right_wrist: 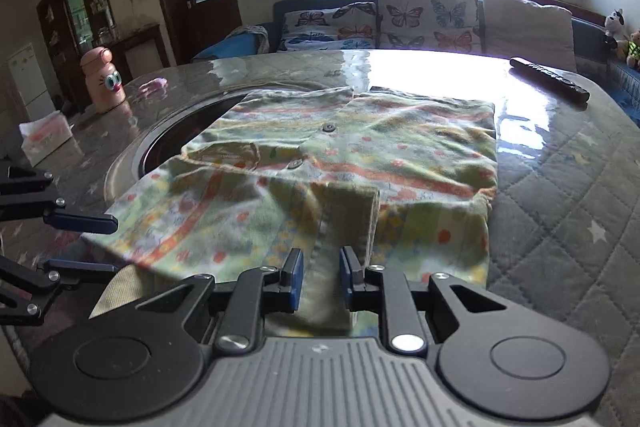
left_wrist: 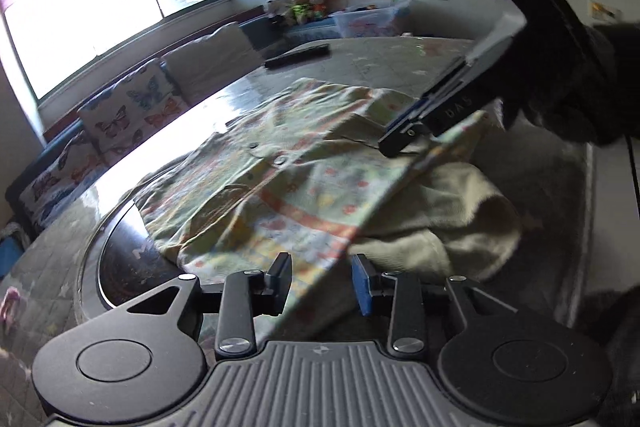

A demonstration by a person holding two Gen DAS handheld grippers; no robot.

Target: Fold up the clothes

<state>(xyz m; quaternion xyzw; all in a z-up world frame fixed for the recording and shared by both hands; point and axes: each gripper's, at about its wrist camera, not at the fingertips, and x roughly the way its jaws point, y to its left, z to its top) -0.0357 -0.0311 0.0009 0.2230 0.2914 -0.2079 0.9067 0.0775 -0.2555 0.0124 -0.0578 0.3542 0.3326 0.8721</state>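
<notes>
A green flower-print buttoned garment [left_wrist: 280, 179] lies partly folded on the table [left_wrist: 400, 59]; it also shows in the right wrist view [right_wrist: 360, 147]. Its near hem is lifted. My left gripper [left_wrist: 322, 281] is open, the raised hem running between its fingers; it also shows at the left of the right wrist view [right_wrist: 82, 243]. My right gripper [right_wrist: 320, 277] is open around a folded strip of the garment's near edge; it also shows in the left wrist view [left_wrist: 404, 135], over the lifted hem. A cream cloth [left_wrist: 440, 223] lies under the raised hem.
A dark round inset [right_wrist: 168, 147] sits in the table under the garment's left part. A black remote [right_wrist: 550, 79] lies far right. A pink bottle-shaped toy [right_wrist: 105, 79] and a white box [right_wrist: 44, 139] stand at the left. A butterfly-cushioned sofa [right_wrist: 420, 15] is behind.
</notes>
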